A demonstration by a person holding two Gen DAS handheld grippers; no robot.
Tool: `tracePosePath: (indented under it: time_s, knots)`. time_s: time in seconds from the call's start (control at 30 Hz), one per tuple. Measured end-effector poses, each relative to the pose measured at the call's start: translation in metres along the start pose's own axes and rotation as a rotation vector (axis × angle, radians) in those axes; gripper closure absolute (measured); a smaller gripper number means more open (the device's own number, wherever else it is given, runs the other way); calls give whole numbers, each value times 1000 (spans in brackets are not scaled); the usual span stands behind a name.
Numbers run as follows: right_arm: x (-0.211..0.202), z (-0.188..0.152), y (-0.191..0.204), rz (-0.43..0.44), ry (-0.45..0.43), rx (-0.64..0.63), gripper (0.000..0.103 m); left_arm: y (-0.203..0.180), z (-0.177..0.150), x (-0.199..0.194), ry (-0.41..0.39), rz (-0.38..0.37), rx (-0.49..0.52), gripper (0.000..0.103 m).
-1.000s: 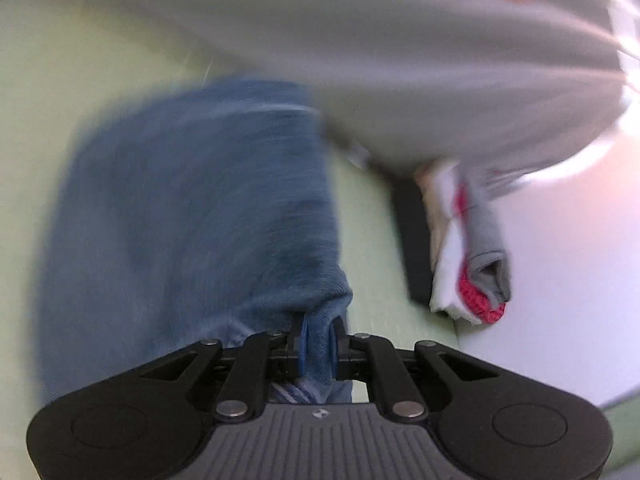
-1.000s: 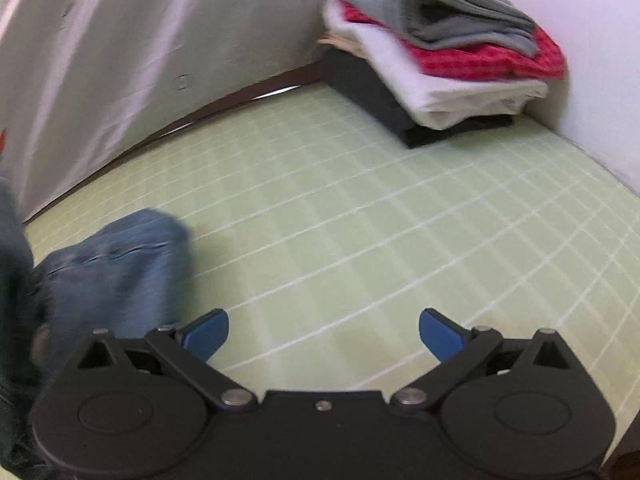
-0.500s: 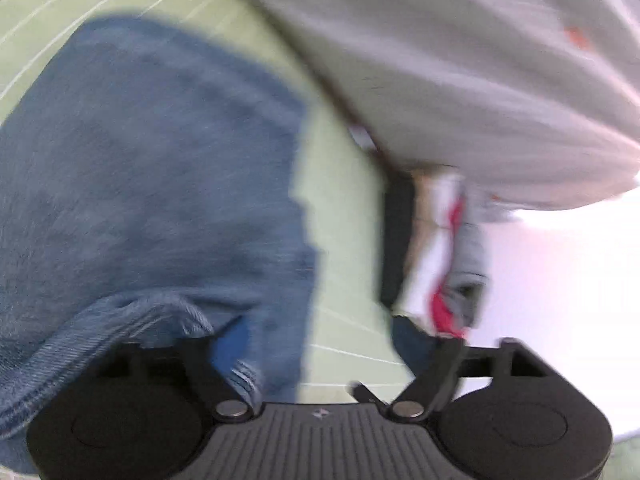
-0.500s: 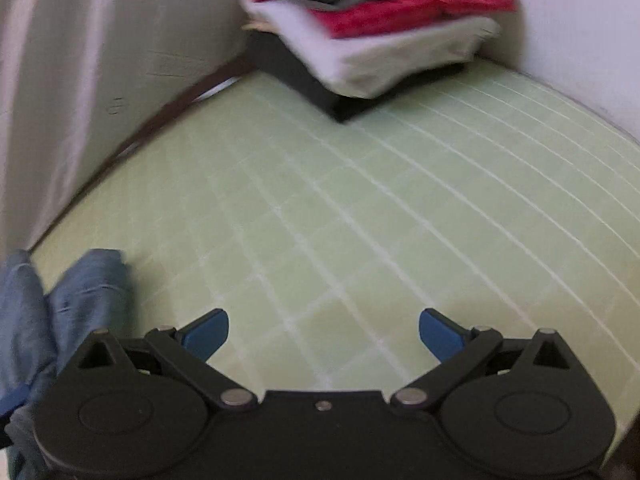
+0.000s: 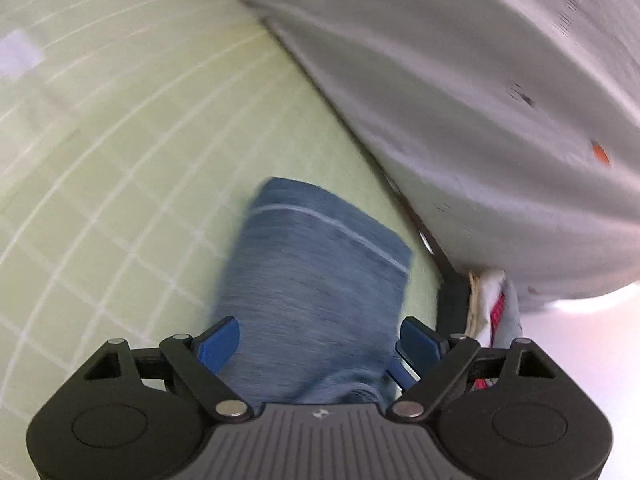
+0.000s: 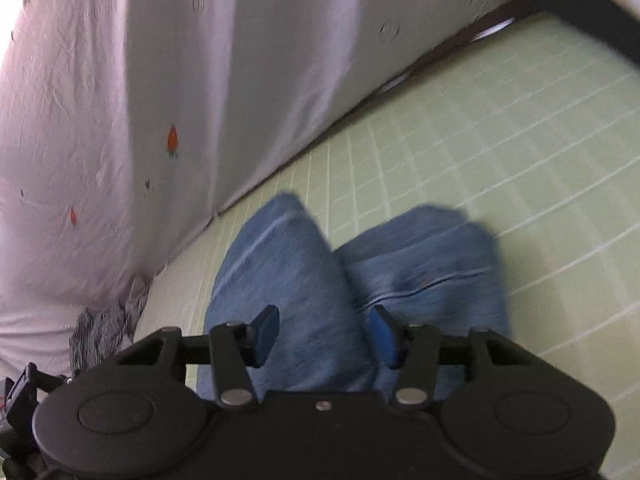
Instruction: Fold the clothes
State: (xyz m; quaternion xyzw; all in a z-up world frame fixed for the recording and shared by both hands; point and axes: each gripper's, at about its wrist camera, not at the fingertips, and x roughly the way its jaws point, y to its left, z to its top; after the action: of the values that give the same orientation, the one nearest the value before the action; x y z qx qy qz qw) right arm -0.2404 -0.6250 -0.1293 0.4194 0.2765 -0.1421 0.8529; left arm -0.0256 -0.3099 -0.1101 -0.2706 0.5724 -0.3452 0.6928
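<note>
A: While both cameras are blurring a little, what is the left claw (image 5: 318, 346) doing?

B: It is standing wide open, its blue fingertips (image 5: 219, 343) sitting either side of the blue jeans (image 5: 320, 280) without clamping them. The denim is running between them and lying out ahead on the green grid mat (image 5: 120, 160).

A: And the right claw (image 6: 325, 334)?

B: It is also standing apart, though less widely. Its fingers (image 6: 265, 333) are flanking one fold of the jeans (image 6: 288, 280); I cannot tell whether the pads are touching the cloth, but they are not pinching it shut.

A: Where are the jeans lying on the surface?

B: They are lying near the back edge, close beside the white sheet with orange spots (image 6: 120, 120) that is hanging along that edge. In the right view the denim is showing as two bunched lobes side by side, one with a seam line running across it.

A: Anything else?

B: A stack of folded clothes (image 5: 494, 308) is sitting on a dark box (image 5: 454, 304) toward the far right corner, in white, red and grey. A striped cloth (image 6: 104, 324) is bunching at the sheet's foot on the left.
</note>
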Motion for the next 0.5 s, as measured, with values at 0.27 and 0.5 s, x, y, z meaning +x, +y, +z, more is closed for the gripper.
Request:
tracePosePath:
  time_s: [0.27, 0.5]
  knots:
    - [22, -2, 12, -75, 21, -17, 61, 19, 16, 0, 75, 33, 72, 15]
    - [-39, 2, 24, 167, -141, 155, 96, 20, 21, 4, 66, 29, 97, 15]
